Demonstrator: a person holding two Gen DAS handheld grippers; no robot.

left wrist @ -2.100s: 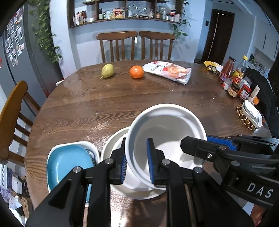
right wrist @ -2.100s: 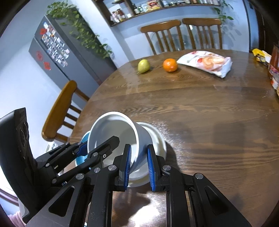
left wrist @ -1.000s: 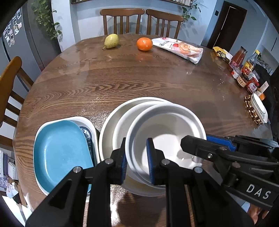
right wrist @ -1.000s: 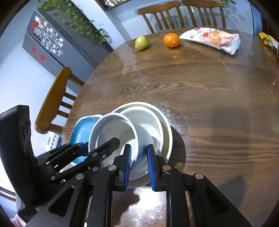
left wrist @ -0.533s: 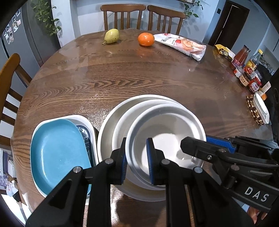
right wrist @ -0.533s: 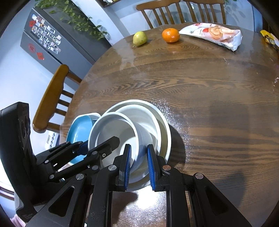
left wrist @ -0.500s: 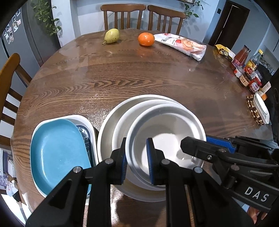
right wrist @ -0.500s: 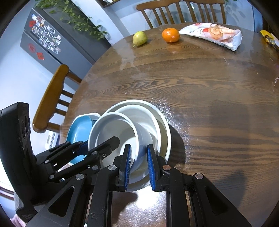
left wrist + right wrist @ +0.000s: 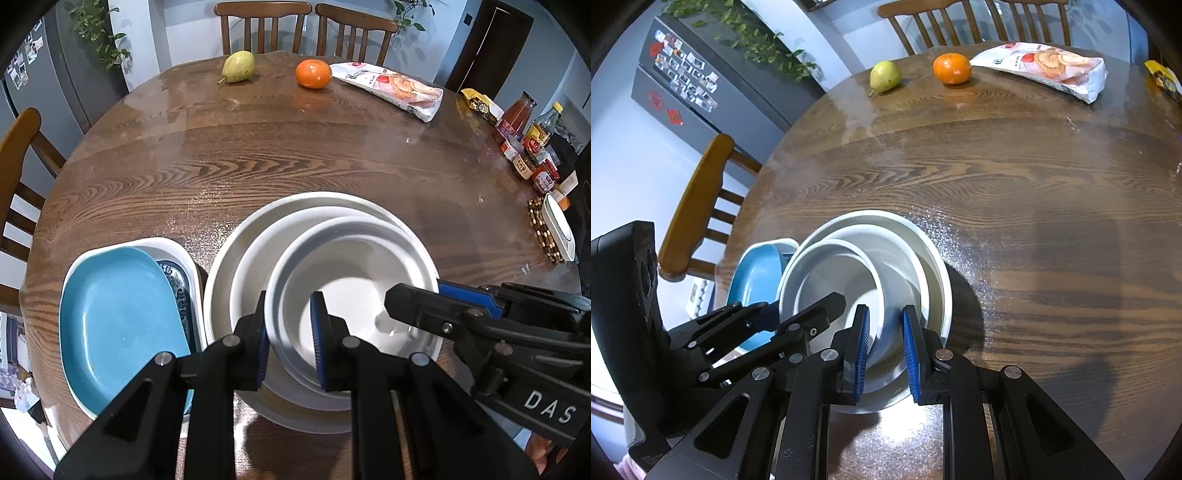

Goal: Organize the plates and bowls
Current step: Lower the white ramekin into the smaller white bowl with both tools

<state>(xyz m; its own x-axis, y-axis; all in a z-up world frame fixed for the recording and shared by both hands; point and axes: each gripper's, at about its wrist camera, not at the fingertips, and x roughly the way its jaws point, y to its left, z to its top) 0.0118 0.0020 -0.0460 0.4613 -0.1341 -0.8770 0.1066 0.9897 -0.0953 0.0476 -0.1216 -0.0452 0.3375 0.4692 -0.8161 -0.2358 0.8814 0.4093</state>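
Wooden table (image 9: 295, 155) with dishes, fruit

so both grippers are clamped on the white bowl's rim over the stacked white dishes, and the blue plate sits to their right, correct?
Wrong side. In the left wrist view the blue plate lies left of the stacked white dishes. Left gripper and right gripper do clamp the white bowl over them.
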